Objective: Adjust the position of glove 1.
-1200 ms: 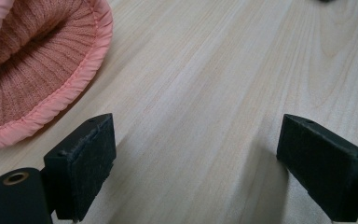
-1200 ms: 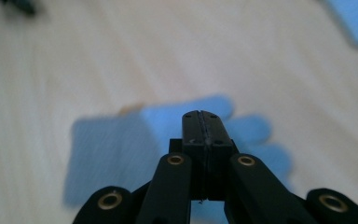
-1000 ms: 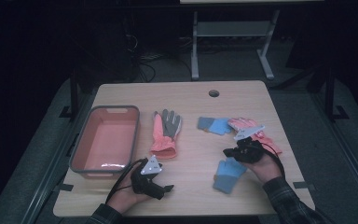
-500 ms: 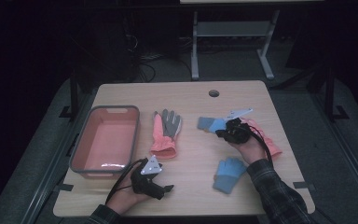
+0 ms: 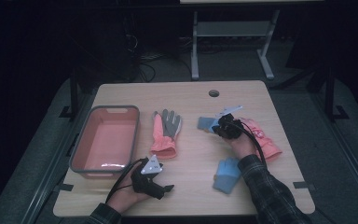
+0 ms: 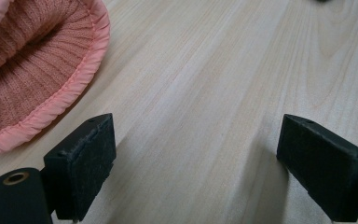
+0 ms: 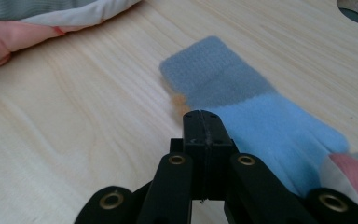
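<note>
A light blue glove with a grey cuff [image 7: 242, 105] lies flat on the wooden table [image 5: 191, 98]; it also shows as the far blue glove [image 5: 206, 123]. My right gripper [image 7: 204, 122] is shut with nothing between its pads, its tip at this glove's near edge; the right gripper [image 5: 220, 127] points left. A second blue glove [image 5: 226, 173] lies nearer the person. A pink glove [image 5: 263, 139] lies under the right hand. My left gripper [image 6: 205, 156] rests open on bare wood beside the cuff of a pink and grey glove [image 6: 32, 79], the left gripper [image 5: 168, 187] near the front edge.
A pink bin with a grey rim [image 5: 135, 135] stands empty at the table's left. The pink and grey glove [image 5: 165, 133] lies just right of it. A round cable hole [image 5: 214, 93] sits near the far edge. Dark floor and a metal frame lie beyond the table.
The right hand has carried its shut gripper away from the near blue glove, farther up the table and left, to the far blue glove. The left gripper has stayed put.
</note>
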